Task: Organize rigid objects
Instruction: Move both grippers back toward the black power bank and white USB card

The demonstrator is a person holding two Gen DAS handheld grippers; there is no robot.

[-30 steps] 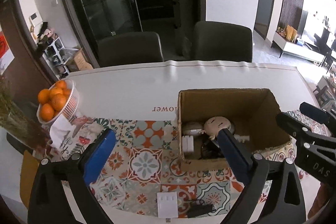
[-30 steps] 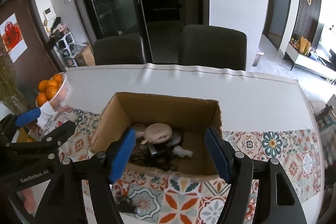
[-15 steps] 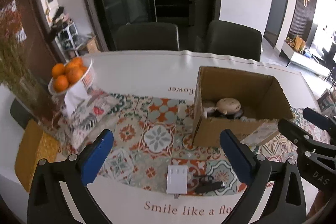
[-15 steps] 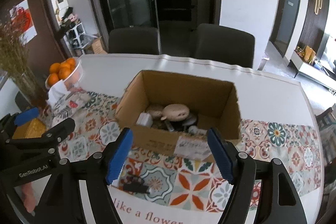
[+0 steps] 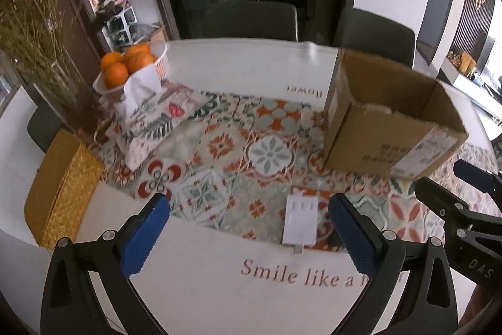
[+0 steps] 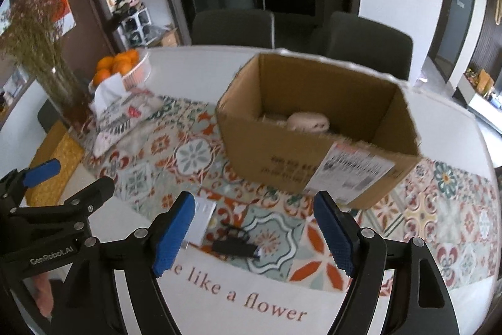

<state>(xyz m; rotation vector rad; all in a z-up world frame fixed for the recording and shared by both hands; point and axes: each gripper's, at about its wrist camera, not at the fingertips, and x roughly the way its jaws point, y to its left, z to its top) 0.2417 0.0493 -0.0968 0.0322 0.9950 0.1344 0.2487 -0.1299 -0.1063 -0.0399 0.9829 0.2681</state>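
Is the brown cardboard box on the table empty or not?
Not empty. The brown cardboard box is open-topped, and a round beige object shows inside.

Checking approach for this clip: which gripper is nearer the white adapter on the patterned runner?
Left, by my reading. The left gripper has the white adapter lying between its open fingers; the right gripper sits further right, the adapter just outside its left finger.

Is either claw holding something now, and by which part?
Nothing is held. The left claw and right claw are both open and empty above the table.
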